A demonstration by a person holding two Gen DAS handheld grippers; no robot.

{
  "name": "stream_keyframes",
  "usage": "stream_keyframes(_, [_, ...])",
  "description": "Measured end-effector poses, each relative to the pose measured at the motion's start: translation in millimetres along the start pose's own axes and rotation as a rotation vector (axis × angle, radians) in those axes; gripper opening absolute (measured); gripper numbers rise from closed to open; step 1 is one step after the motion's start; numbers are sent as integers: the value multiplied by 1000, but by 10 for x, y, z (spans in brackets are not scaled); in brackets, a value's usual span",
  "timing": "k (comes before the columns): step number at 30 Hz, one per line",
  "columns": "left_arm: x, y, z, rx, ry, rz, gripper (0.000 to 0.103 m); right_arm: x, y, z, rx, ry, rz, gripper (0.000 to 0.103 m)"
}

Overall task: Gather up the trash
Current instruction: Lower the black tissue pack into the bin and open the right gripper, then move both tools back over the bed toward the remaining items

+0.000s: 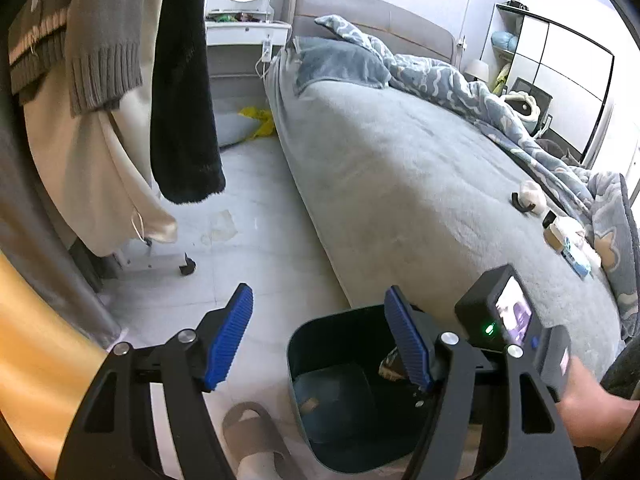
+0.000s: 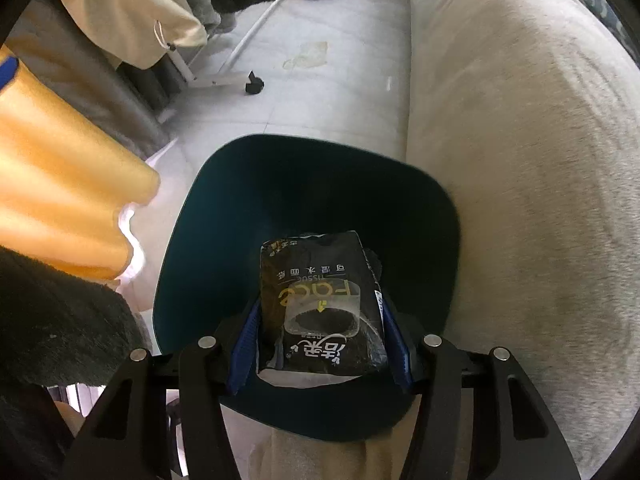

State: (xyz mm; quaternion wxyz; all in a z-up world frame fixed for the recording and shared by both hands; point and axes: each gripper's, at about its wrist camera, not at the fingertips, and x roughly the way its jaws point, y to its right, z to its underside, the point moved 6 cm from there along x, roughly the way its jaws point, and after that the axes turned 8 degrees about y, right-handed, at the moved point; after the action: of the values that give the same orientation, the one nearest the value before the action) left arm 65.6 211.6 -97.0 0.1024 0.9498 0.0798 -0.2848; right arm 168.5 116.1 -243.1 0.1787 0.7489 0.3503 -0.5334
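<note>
In the right wrist view my right gripper [image 2: 320,344] is shut on a black face-tissue pack [image 2: 320,300] and holds it over the open mouth of a dark teal trash bin [image 2: 208,200] on the floor beside the bed. In the left wrist view my left gripper [image 1: 318,332] is open and empty, above the floor and the bin [image 1: 296,344]. The right gripper's body with its camera [image 1: 500,312] shows at the bin's right. A small pile of items [image 1: 568,236] lies on the bed's grey cover, far right.
The grey bed [image 1: 400,168] fills the right side. A clothes rack on castors [image 2: 224,76] with hanging coats [image 1: 100,80] stands at the left. A grey slipper [image 1: 256,436] lies by the bin. An orange curtain [image 2: 60,168] hangs at the left. A yellow bag [image 1: 260,120] lies far back.
</note>
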Motion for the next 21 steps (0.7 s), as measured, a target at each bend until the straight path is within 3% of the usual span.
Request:
stream_keyframes(3, [-54,18,-62,39,12,-21,71,33,-31,34,-17,-18,3,56])
stream_keyframes(7, [-159,74,-193,16,41,35,71,86,-35,86,-35,-34,21,57])
stream_keyframes(12, [-245,183,-298,49,76,55,71,64,-33,92,-35,-21,27,68])
stream_keyframes(21, [-363,350,-485,47,135,84,74,-274,-145,-29,-56,81,-29,78])
